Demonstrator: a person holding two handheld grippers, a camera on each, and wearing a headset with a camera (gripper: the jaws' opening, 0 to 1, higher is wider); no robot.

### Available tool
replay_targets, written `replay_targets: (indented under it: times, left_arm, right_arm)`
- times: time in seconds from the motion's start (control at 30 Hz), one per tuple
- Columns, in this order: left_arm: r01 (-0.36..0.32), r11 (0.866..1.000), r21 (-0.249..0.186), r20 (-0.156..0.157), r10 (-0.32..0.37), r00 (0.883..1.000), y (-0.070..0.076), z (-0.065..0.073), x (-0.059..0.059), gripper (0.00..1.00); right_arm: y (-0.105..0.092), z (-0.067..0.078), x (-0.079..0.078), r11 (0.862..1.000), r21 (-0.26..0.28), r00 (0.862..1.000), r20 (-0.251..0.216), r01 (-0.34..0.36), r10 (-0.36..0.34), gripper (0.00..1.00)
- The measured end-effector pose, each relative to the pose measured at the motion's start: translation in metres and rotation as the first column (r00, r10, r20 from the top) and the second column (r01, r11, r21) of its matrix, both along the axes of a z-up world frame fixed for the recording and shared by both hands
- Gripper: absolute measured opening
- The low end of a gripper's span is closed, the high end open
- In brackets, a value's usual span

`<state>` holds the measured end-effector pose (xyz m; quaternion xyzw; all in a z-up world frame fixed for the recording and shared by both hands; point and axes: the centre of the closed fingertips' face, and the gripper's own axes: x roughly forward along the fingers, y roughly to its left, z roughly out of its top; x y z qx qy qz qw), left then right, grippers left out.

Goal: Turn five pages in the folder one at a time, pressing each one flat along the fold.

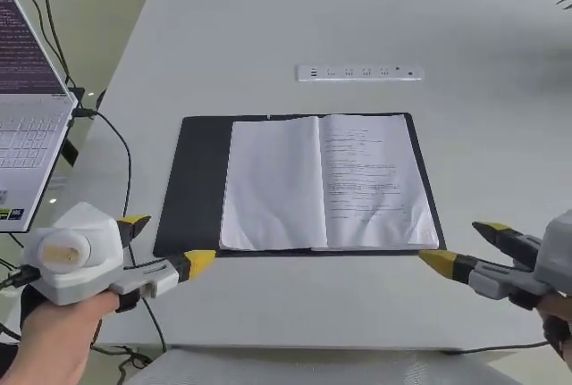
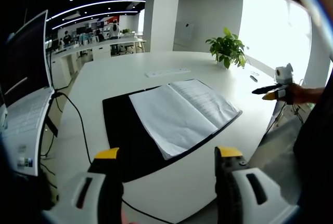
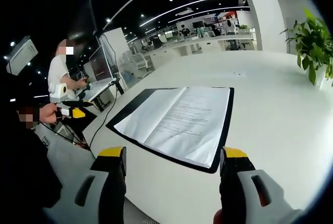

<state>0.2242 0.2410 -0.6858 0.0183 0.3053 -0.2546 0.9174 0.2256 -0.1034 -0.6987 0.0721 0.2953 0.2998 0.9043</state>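
A black folder (image 1: pixel 198 179) lies open on the white table, with white pages (image 1: pixel 273 184) on its left and a printed page (image 1: pixel 371 179) on the right. The same folder (image 2: pixel 125 130) (image 3: pixel 136 104) appears in both gripper views. My left gripper (image 1: pixel 167 242) (image 2: pixel 169 156) hovers open near the table's front edge, left of the folder's near corner. At the folder's near right corner my right gripper (image 1: pixel 465 244) (image 3: pixel 174 154) is open too, holding nothing. The yellow fingertips (image 1: pixel 198 262) touch no page.
An open laptop (image 1: pixel 27 126) sits at the left edge with a black cable (image 1: pixel 125 166) trailing past the folder. A white power strip (image 1: pixel 357 72) lies beyond the folder. A potted plant (image 2: pixel 227 50) stands at the far side. Another person (image 3: pixel 62 73) sits by a monitor.
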Motion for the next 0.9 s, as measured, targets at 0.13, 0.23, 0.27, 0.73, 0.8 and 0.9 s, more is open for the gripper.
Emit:
replay_targets:
  times: [0.13,0.23,0.27,0.73,0.8,0.9]
  left_arm:
    - [0.004,1.0,-0.004,0.002,-0.004,1.0,-0.003,0.003,0.002,0.72]
    - [0.015,1.0,-0.001,0.004,-0.015,1.0,-0.006,0.005,0.006,0.72]
    - [0.016,1.0,0.0,0.005,-0.016,1.0,-0.007,0.005,0.007,0.72]
    - [0.113,0.993,-0.016,0.017,-0.113,0.993,-0.053,0.008,0.034,0.74]
    - [0.138,0.99,-0.015,0.02,-0.138,0.99,-0.064,0.009,0.038,0.74]
    - [0.174,0.985,-0.021,0.021,-0.173,0.985,-0.081,0.01,0.044,0.74]
  right_arm:
    - [-0.003,-0.001,-0.002,1.0,-0.006,1.0,-0.002,0.003,-0.003,0.74]
    - [-0.004,-0.001,-0.003,1.0,-0.005,1.0,-0.003,0.009,-0.009,0.74]
    - [-0.005,-0.002,-0.003,1.0,-0.006,1.0,-0.003,0.01,-0.01,0.74]
    - [-0.006,-0.003,-0.008,1.0,-0.001,1.0,-0.012,0.028,-0.028,0.74]
    - [-0.006,-0.003,-0.01,1.0,0.002,0.999,-0.014,0.03,-0.03,0.74]
    - [-0.01,-0.003,-0.01,0.999,0.009,0.999,-0.013,0.043,-0.043,0.74]
